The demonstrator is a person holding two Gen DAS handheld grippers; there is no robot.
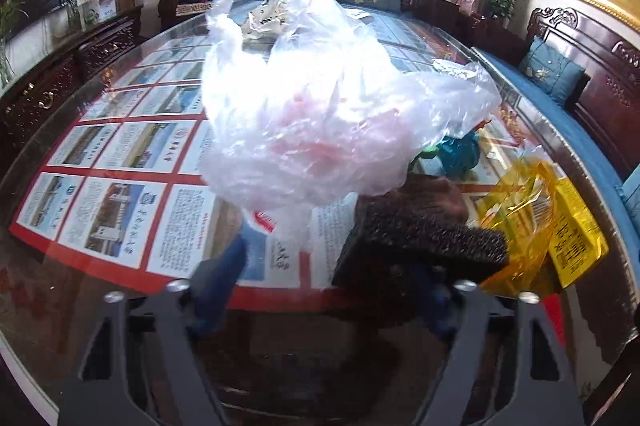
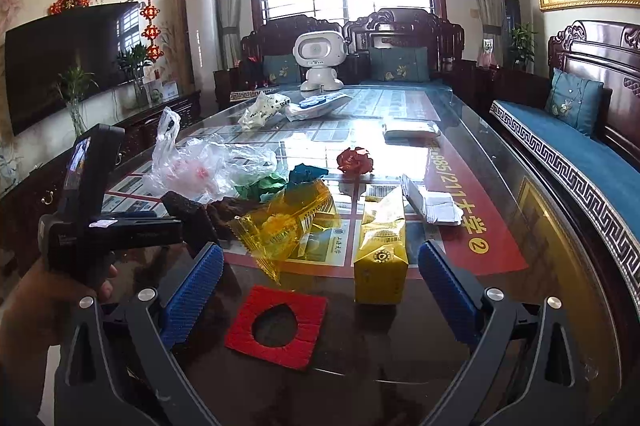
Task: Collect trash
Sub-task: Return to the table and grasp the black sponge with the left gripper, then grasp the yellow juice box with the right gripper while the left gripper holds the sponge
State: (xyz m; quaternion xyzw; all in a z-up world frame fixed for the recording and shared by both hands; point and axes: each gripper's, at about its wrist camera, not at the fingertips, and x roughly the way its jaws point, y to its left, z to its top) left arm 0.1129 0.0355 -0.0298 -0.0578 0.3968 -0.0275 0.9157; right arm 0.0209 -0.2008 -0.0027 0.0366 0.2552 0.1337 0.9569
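In the left wrist view a crumpled clear plastic bag (image 1: 320, 106) fills the middle, its red-printed tail (image 1: 264, 222) hanging between the jaws. My left gripper (image 1: 328, 282) is open. Its left blue pad (image 1: 218, 278) touches nothing, and a dark foam block (image 1: 420, 238) lies against the right finger. The right wrist view shows that gripper (image 2: 160, 222) held by a hand (image 2: 52, 306), pointing at the block (image 2: 188, 214) and bag (image 2: 200, 166). My right gripper (image 2: 322, 290) stands wide open over a red paper square with a hole (image 2: 276, 326), a yellow packet (image 2: 380, 258) and a yellow cellophane wrapper (image 2: 280, 226).
On the glass-topped table (image 2: 500, 186) lie green and teal crumpled paper (image 2: 280, 182), a red crumpled ball (image 2: 355, 161), white folded paper (image 2: 432, 206), white bags (image 2: 264, 110) and a white robot toy (image 2: 319, 60) at the far end. A blue-cushioned wooden bench (image 2: 560, 142) runs along the right.
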